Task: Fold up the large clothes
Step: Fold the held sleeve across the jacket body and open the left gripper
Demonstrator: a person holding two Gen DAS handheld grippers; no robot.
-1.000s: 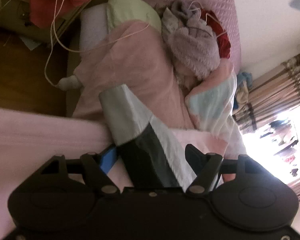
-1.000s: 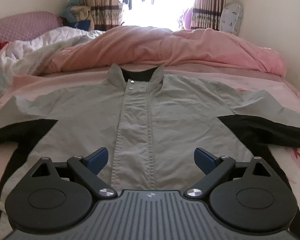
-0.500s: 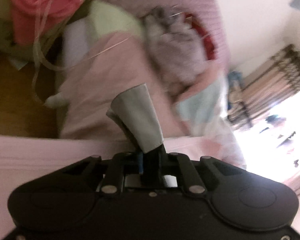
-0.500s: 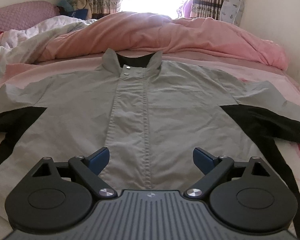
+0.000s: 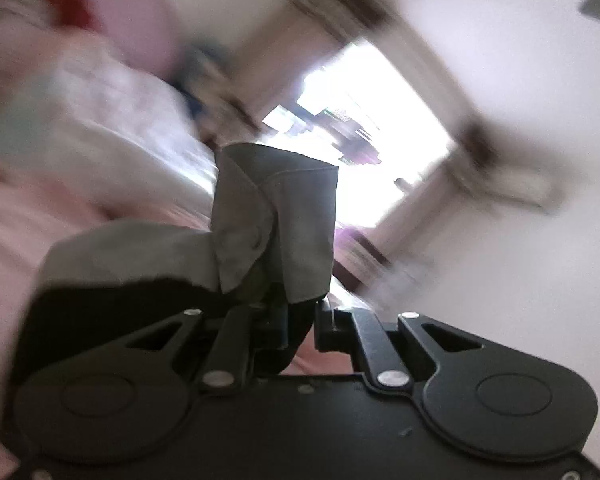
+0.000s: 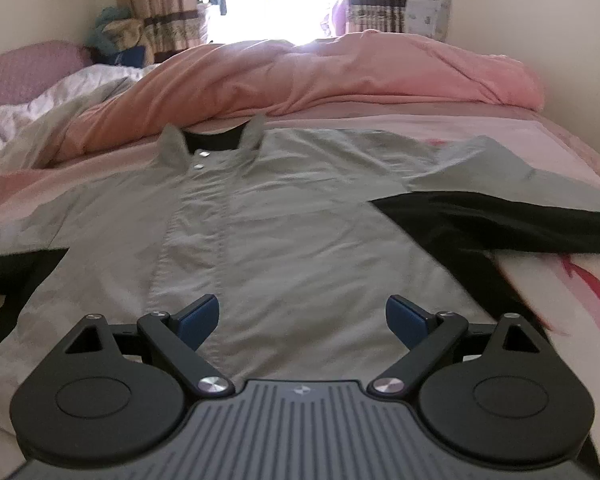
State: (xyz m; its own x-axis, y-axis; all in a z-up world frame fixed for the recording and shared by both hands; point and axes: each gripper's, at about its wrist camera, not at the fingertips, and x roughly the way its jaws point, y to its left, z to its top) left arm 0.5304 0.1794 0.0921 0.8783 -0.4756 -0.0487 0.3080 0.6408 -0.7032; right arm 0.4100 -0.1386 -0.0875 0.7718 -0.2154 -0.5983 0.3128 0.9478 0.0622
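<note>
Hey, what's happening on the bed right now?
A person with a gripper in each hand is folding a grey and black jacket spread face up on the bed. The left gripper is shut on a sleeve, lifted clear of the bed; that view is blurred. The right gripper is open over the jacket's lower front, holding nothing.

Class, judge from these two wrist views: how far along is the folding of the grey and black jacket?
Done: the jacket lies spread flat, front up, on the bed. In hand: the left gripper is shut on a sleeve cuff; the right gripper hangs open over the hem. Left: no fold shows yet in the right wrist view, and the other sleeve lies outstretched.
</note>
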